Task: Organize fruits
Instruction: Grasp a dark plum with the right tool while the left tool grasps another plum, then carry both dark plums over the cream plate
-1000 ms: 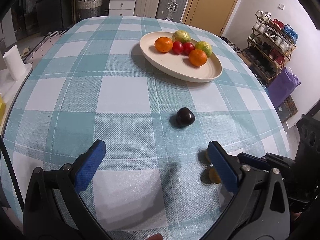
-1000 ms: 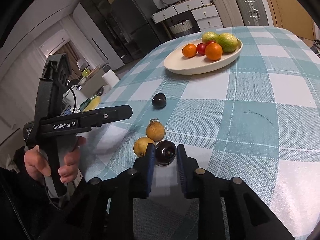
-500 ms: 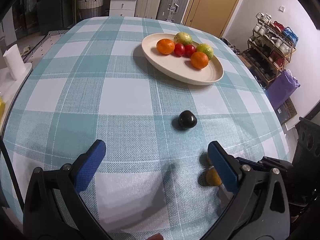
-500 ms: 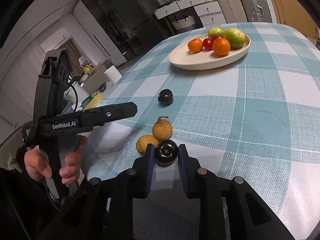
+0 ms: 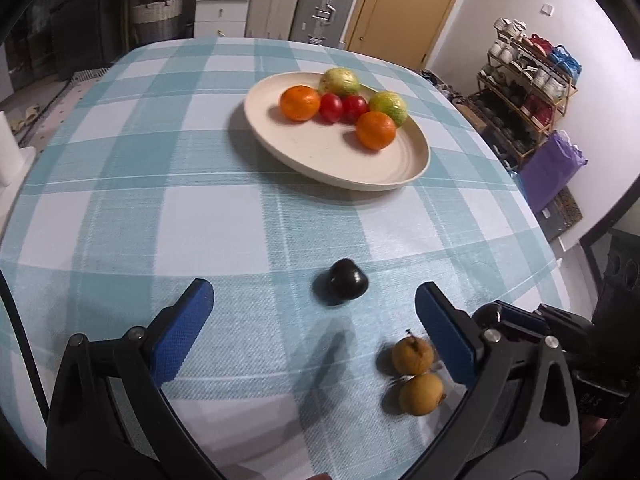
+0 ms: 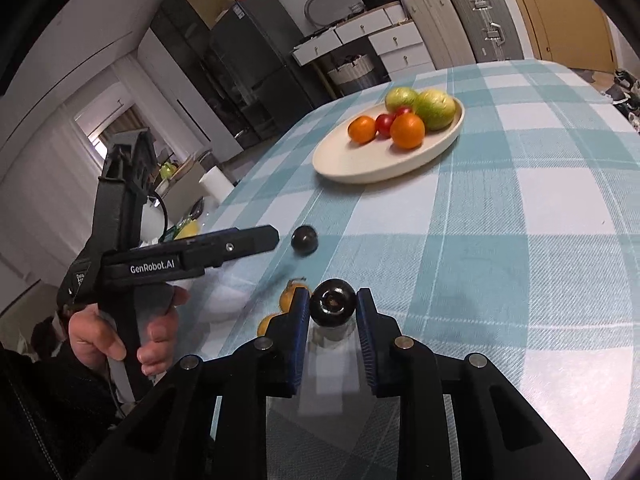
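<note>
My right gripper (image 6: pixel 333 307) is shut on a dark round fruit (image 6: pixel 333 303), held just above the checked tablecloth. Two yellow-brown fruits (image 5: pixel 413 356) (image 5: pixel 421 394) lie side by side on the cloth near the right finger of my left gripper (image 5: pixel 314 314), which stands open and holds nothing. A second dark fruit (image 5: pixel 346 279) (image 6: pixel 305 239) lies on the cloth just ahead of the left gripper. Farther back, a cream plate (image 5: pixel 304 156) (image 6: pixel 348 168) holds two oranges, two small red fruits and two green ones.
The table (image 5: pixel 132 184) with its teal-and-white cloth drops off at the right, toward a shoe rack (image 5: pixel 524 92) and a purple bag (image 5: pixel 554 168). A person's hand (image 6: pixel 120 340) holds the left gripper. Drawers and suitcases stand behind the table.
The right gripper has lifted the dark fruit slightly off the cloth. The left gripper has shifted, so the two yellow-brown fruits now show in full beside its right finger.
</note>
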Demonstrator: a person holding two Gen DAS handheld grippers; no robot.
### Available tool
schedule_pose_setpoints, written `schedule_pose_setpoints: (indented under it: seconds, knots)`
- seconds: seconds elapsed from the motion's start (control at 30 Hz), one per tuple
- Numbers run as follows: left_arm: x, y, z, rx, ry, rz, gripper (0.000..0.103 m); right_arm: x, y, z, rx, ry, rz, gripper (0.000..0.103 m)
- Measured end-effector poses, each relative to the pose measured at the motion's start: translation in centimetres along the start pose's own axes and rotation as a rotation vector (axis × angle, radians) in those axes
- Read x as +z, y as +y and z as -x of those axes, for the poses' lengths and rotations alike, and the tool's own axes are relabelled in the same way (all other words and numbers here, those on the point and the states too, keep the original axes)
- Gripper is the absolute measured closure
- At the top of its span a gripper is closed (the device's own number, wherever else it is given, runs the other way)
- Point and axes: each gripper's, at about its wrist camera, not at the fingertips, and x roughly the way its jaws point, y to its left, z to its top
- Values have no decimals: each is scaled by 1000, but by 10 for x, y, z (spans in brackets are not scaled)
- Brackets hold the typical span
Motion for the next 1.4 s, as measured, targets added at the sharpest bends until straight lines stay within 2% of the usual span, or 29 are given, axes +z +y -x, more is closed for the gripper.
schedule_pose_setpoints:
  seconds: [0.13, 0.27, 0.4, 0.43, 0.5, 0.63, 0.77, 0.93, 1.2, 1.4]
  knots:
    - [5, -4, -8, 12, 7, -26, 14, 5, -4, 1, 6, -8, -10, 79]
    - [10, -5, -20, -38, 63, -38, 46, 8, -7, -2, 12, -3, -16, 79]
    - [10, -9, -28, -48, 110, -60, 65, 12, -7, -5, 20, 5, -15, 79]
    - [10, -11, -29, -63, 120, -70, 66, 12, -6, -4, 21, 3, -13, 79]
    - [11, -14, -29, -88, 127, -86, 81, 14, -5, -5, 32, 3, -2, 79]
    - [14, -19, -29, -84, 125, -119, 81, 18, -5, -10, 32, 13, -1, 79]
    - [24, -11, -25, -118, 111, -90, 81, 27, -6, -12, 34, 8, -8, 79]
    - [45, 1, -15, -121, 74, -68, 81, 47, -4, -15, 34, -4, 9, 79]
    - [97, 21, -9, -130, 21, -29, 81, 94, 6, -33, 21, -35, 63, 79]
    - [144, 31, -18, -141, -3, -8, 81, 128, 10, -49, -9, -53, 104, 79]
